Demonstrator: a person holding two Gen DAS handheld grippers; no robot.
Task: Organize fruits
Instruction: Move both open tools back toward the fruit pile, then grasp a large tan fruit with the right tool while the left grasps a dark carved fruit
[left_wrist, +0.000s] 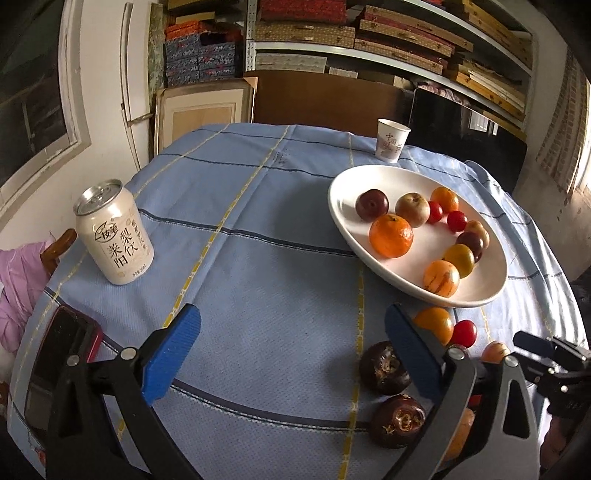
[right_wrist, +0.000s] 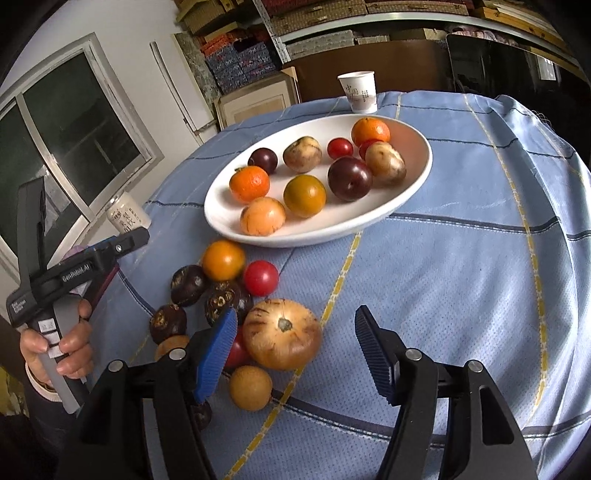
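Both grippers, left gripper (left_wrist: 291, 350) and right gripper (right_wrist: 295, 354), gape empty. Loose fruit pile (right_wrist: 229, 295) is partly hidden behind the right gripper's blue pad, possibly more underneath. Oval plate (right_wrist: 413, 181) runs lengthwise toward the paper cup (right_wrist: 358, 92).

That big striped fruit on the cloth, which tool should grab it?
Probably the right tool: it is open and empty, with the big striped fruit lying just ahead between its fingers. The left tool, also open, faces bare tablecloth.

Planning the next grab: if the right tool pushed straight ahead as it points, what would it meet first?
Likely the large striped yellow fruit, just ahead of the open right tool, toward its left finger; depth is uncertain.
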